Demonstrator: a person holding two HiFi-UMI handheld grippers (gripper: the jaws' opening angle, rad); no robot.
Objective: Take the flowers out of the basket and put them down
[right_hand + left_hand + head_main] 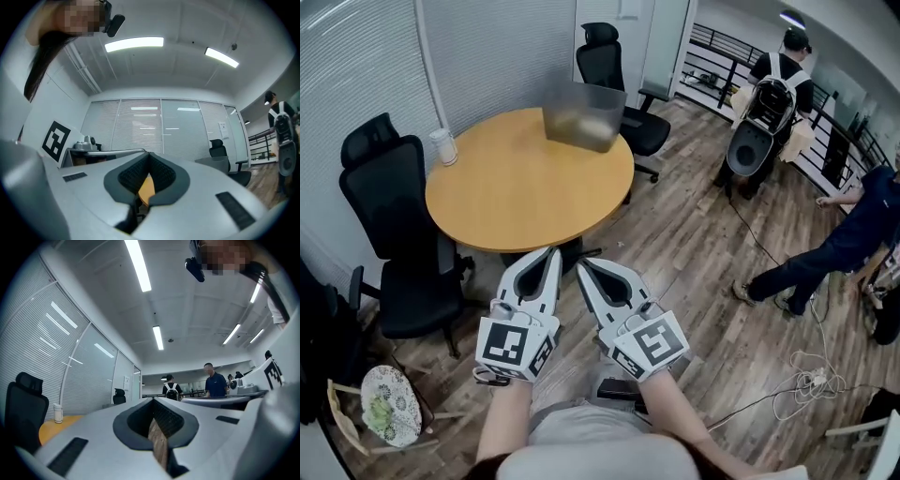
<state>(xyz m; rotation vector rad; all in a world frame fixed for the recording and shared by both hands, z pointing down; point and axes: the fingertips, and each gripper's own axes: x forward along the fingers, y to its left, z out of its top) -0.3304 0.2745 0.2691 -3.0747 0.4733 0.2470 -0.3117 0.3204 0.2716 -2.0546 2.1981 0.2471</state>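
In the head view, nothing of the task is done: the basket [581,131] is seen at the far edge of the round table [525,192], its blurred contents not recognisable as flowers. The left gripper [550,257] and right gripper [583,266] are held near the body, well short of it. One basket, one white cup [443,146] and two black chairs [386,202] are counted. In the left gripper view, the jaws are pressed together on nothing. In the right gripper view, the jaws are likewise closed and empty. The basket is shown in neither gripper view.
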